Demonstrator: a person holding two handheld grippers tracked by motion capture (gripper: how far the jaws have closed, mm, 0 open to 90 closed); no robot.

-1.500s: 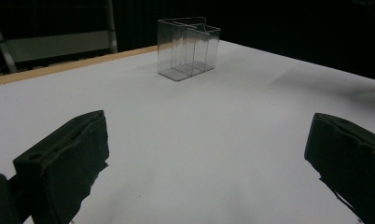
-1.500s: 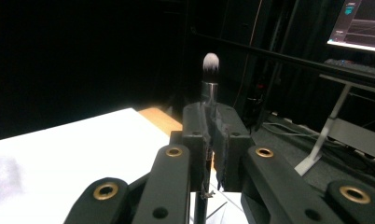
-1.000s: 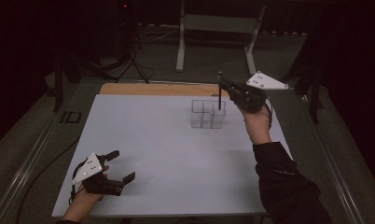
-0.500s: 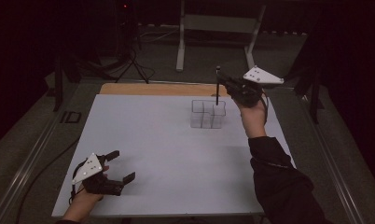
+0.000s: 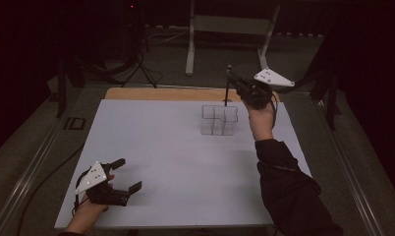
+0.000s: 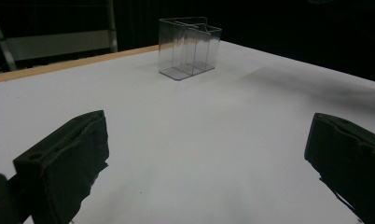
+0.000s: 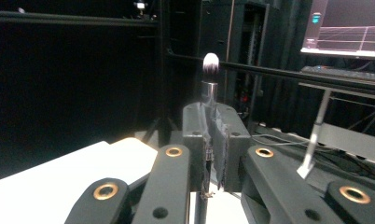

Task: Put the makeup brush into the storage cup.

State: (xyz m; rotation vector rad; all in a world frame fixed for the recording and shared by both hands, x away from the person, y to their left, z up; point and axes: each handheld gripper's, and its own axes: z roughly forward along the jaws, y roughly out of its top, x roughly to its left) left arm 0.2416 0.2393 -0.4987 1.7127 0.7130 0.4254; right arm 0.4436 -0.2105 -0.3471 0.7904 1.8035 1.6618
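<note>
The right gripper [image 5: 236, 84], clamped on a slim black upright brush [image 5: 227, 86], should lower it straight into the clear plastic compartment organiser [image 5: 218, 119]; the left gripper [image 5: 127, 175] rests wide open, empty.

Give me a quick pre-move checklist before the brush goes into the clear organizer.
1. Grip: right gripper shut on the brush: ok.
2. Brush attitude: upright, bristles up, handle end down: ok.
3. Alignment: in the high view the handle end sits just behind the clear organizer, not over a compartment: not ok.
4. Compartments free of other items: ok.
5. Left gripper open, resting near the table front edge, away from the path: ok.
6. Handle end height against the organizer rim: cannot tell.
</note>
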